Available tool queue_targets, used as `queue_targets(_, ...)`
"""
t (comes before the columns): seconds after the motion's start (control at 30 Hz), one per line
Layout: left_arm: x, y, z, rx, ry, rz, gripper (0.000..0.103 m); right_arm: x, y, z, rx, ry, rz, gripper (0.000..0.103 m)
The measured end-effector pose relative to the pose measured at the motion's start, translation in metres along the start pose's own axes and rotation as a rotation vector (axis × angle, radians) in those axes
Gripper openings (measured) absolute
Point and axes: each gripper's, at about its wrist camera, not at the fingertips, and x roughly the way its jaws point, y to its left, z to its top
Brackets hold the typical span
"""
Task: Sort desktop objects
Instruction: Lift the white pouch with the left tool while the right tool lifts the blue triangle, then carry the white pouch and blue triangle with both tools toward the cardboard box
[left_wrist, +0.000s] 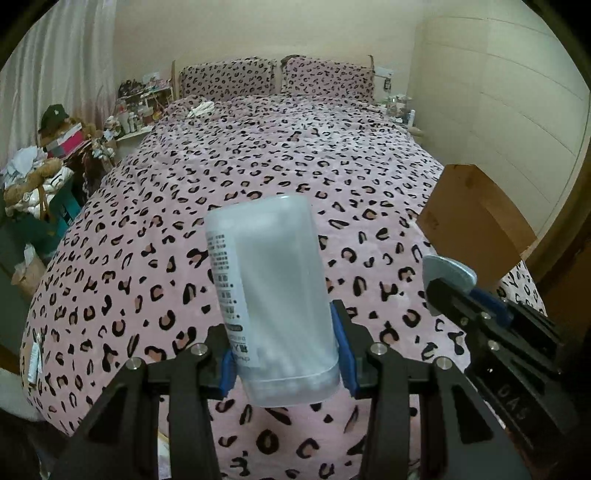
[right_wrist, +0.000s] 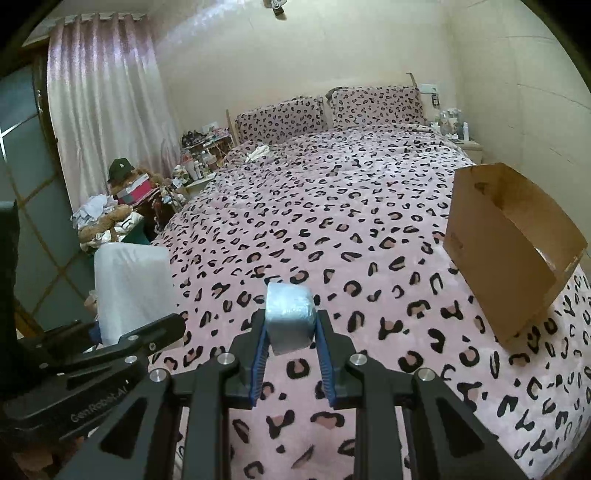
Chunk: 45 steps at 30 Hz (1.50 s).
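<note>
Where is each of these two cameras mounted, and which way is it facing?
Left wrist: sits on the left tool, facing up the pink leopard-print bed; its black fingers clamp a frosted plastic container.
Right wrist: sits on the right tool, facing likewise; its fingers pinch a small pale blue block.
Shared: bed, brown cardboard box, each other's tool.

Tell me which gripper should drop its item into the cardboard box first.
Right, probably. The right gripper, shut on the pale blue packet, has the cardboard box open just ahead to its right. The left gripper, holding the translucent container, sits farther over.
</note>
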Motion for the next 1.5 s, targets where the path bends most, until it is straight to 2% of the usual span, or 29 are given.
queue_targets(0.7, 0.004, -0.072, 0.005, 0.101, 0.007, -0.070, 0.044, -0.034, -0.045, 0.001, 0.051, -0.029, -0.090, 0.025)
queue_targets(1.5, 0.024, -0.132, 0.005, 0.184, 0.042, -0.159, 0.044, -0.058, -0.103, -0.003, 0.129, -0.046, -0.196, 0.025)
